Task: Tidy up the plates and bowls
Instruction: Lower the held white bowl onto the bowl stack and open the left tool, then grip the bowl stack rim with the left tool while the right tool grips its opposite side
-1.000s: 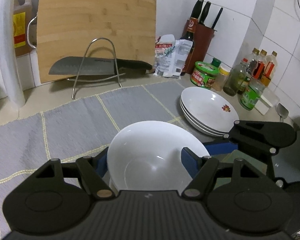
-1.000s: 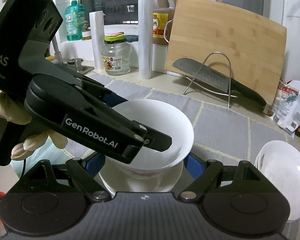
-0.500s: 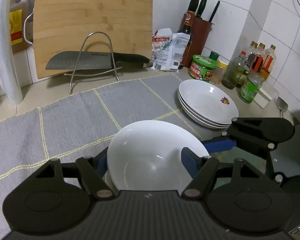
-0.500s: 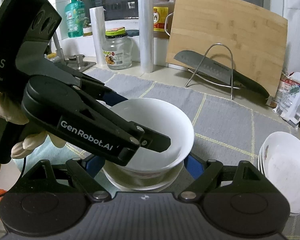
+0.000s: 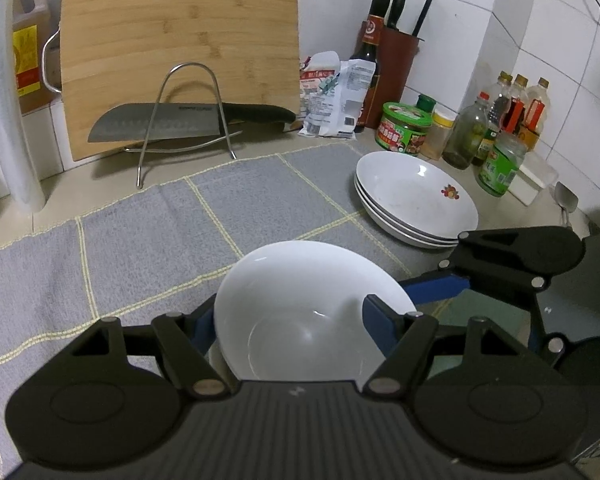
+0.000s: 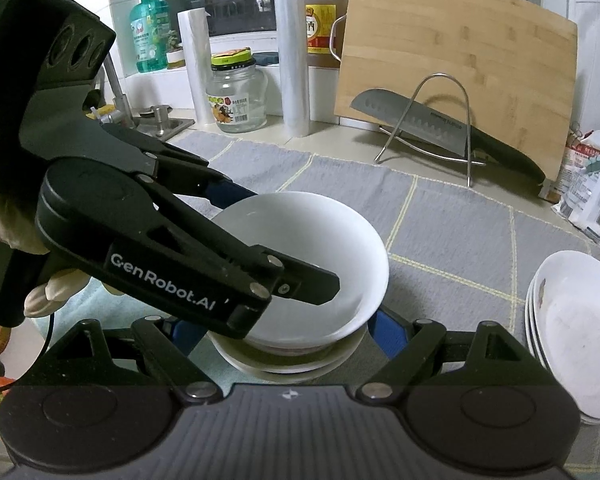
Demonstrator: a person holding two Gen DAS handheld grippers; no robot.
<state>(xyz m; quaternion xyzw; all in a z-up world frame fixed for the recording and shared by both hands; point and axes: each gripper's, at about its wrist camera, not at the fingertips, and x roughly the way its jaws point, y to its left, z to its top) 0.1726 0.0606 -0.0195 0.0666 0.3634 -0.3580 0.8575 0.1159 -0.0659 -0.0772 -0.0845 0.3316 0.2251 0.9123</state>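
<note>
While pinched across its rim: white bowl (image 5: pixel 300 312) in left tool (image 5: pixel 288 320), over stacked bowls (image 6: pixel 292 364).

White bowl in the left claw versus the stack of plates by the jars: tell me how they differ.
The white bowl is deep and steep-walled; the stack of plates is shallow and wide. The white bowl is plain inside; the top plate carries a small red motif. The left claw grips the white bowl above other bowls; the stack of plates rests untouched on the counter. Both are glossy white.
</note>
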